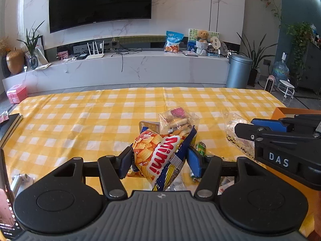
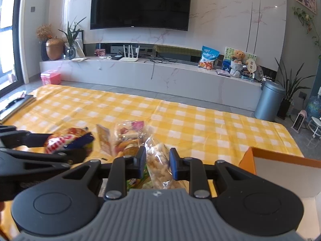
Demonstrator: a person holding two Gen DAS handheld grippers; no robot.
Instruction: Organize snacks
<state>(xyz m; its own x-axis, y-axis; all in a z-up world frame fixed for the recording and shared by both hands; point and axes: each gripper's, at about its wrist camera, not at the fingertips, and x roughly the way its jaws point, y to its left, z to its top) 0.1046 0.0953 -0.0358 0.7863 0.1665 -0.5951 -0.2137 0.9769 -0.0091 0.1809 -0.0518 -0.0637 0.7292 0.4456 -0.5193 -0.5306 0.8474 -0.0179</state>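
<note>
- Blue pads on the left tongs (image 1: 158,161) are squeezed onto the Mimi chip bag (image 1: 155,156), which fills the gap between them. The bag looks held up off the counter, but I cannot be sure.
- Puffy and full of air, that bag should be very light. The foil is shiny and slippery, and the chips inside will break if pinched hard. I think the flat sealed end is the best place to hold, not the fat middle.
- Blue pads on the right tongs (image 2: 157,163) are closed most of the way on the clear bag of puffs (image 2: 158,160), pinching it across its middle.
- The clear bag is soft and crinkly, so it may slide or sag. The twisted top near the knot would be a safer spot to grab.
- Just past both tongs lie more snacks on the yellow checked counter (image 2: 200,124): a clear cookie bag (image 1: 177,121), a small card pack (image 2: 104,140) and a green candy (image 1: 200,147).
- On the right stands an orange box (image 2: 280,166), open at the top. I guess the snacks go in there.
</note>
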